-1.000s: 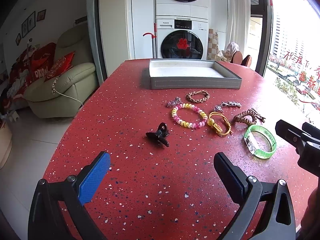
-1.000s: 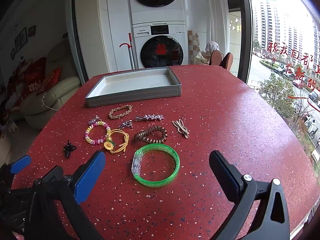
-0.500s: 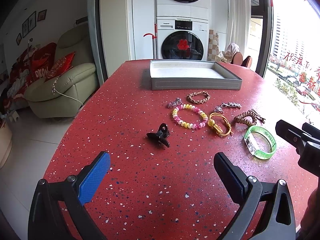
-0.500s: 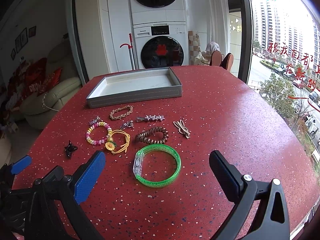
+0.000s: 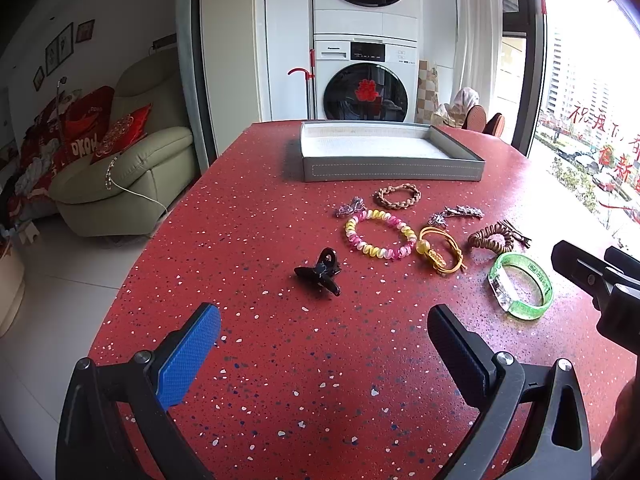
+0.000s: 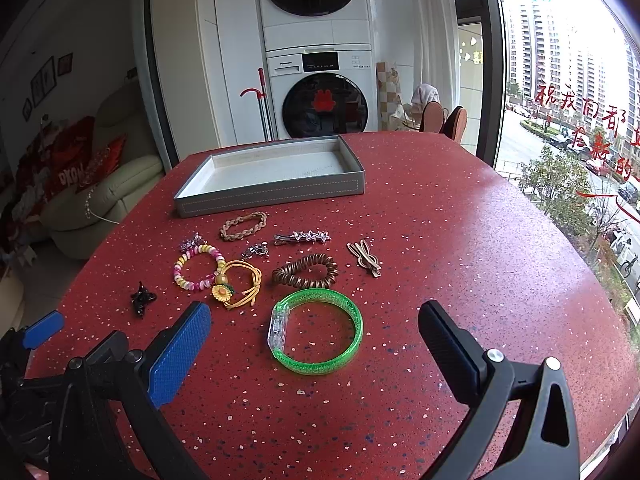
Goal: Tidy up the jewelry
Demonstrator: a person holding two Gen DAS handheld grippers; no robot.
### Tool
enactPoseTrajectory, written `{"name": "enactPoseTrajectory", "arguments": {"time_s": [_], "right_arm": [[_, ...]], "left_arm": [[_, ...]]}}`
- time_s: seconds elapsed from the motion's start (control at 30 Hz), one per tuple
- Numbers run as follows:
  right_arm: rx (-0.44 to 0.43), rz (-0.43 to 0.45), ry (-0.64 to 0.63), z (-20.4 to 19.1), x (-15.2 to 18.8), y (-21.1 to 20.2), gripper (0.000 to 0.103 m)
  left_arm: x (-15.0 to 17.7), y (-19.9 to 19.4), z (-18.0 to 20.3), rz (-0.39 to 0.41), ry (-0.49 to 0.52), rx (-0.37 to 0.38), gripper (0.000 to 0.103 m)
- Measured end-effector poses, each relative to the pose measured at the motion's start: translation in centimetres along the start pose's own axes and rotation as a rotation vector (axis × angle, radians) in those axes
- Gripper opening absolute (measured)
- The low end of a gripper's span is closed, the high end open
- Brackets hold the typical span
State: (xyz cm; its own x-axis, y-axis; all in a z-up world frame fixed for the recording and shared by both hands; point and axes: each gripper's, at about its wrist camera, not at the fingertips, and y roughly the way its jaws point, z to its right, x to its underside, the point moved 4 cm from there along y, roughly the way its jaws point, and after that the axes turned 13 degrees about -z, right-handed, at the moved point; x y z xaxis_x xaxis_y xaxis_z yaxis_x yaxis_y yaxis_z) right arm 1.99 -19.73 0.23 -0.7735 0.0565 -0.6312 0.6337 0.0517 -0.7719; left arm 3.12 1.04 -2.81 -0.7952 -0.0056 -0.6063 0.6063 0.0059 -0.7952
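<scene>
Several jewelry pieces lie on the red speckled table (image 5: 280,380). A black hair claw (image 5: 319,271) lies just ahead of my open, empty left gripper (image 5: 324,340). A green bangle (image 6: 316,331) lies between the open fingers of my empty right gripper (image 6: 314,336), slightly ahead. Behind are a pink-yellow bead bracelet (image 6: 198,266), a yellow flower hair tie (image 6: 236,284), a brown coil tie (image 6: 306,271), a braided bracelet (image 6: 243,225), a star clip (image 6: 303,237) and a bow clip (image 6: 365,258). An empty grey tray (image 6: 272,194) stands at the far side.
The table's left edge drops to a white floor with a beige sofa (image 5: 120,176). Stacked washing machines (image 5: 364,80) stand behind the table. A window is on the right. The right gripper shows at the right edge of the left wrist view (image 5: 600,276).
Both grippers have crept slightly forward toward the jewelry. Nothing on the table has moved.
</scene>
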Motion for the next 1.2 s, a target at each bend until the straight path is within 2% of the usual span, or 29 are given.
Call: {"name": "enactPoseTrajectory", "arguments": {"time_s": [1.2], "right_arm": [[-0.003, 0.001, 0.01, 0.15, -0.26, -0.38, 0.103]], "left_arm": [[0.07, 0.1, 0.01, -0.006, -0.005, -0.006, 0.103]]}}
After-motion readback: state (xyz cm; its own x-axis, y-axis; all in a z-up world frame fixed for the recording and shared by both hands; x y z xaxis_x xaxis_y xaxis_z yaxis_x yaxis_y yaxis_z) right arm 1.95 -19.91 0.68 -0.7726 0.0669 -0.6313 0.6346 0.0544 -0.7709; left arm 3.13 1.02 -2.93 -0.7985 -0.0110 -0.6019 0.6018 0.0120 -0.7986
